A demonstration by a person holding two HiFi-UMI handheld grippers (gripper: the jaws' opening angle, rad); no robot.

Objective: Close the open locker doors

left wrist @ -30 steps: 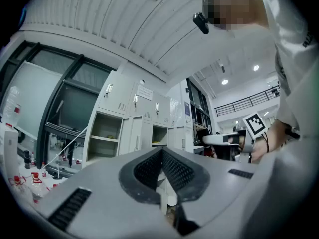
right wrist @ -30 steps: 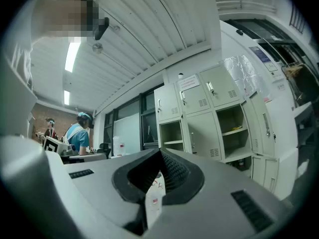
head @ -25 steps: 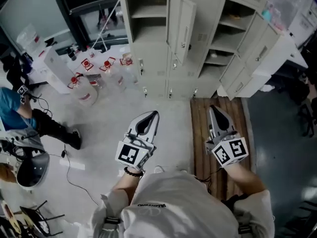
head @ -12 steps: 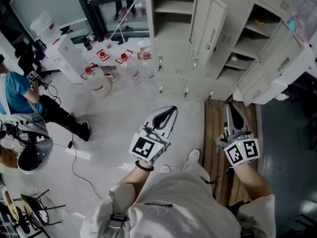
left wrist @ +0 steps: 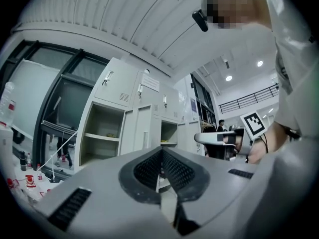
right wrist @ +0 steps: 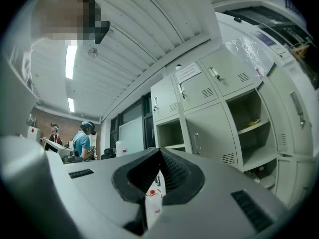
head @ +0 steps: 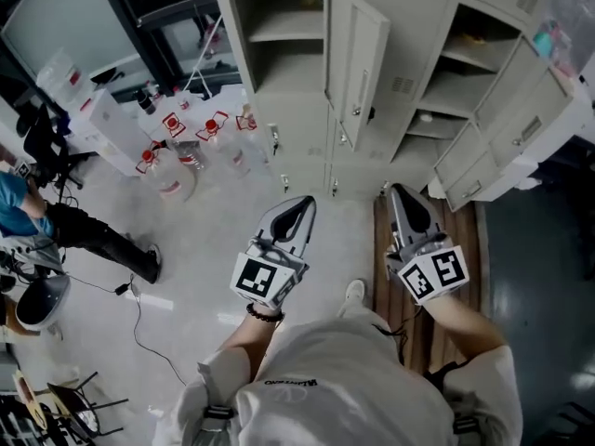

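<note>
A bank of pale grey lockers (head: 390, 72) stands ahead of me. One narrow door (head: 358, 63) hangs open beside an open compartment (head: 279, 40). Further right a large door (head: 507, 137) swings out from shelves (head: 460, 72). My left gripper (head: 299, 210) and right gripper (head: 405, 199) are both shut and empty, held side by side above the floor, short of the lockers. In the left gripper view the open compartment (left wrist: 102, 136) shows left of the closed jaws. In the right gripper view open shelves (right wrist: 251, 131) show at the right.
Several clear jugs with red labels (head: 181, 161) stand on the floor left of the lockers. A wooden pallet (head: 409, 249) lies under my right side. A person in blue (head: 37, 216) sits at far left among cables and a stool (head: 37, 300).
The view has swung back left and nearer the lockers; both grippers stay shut and level, with the right one slightly higher in the picture.
</note>
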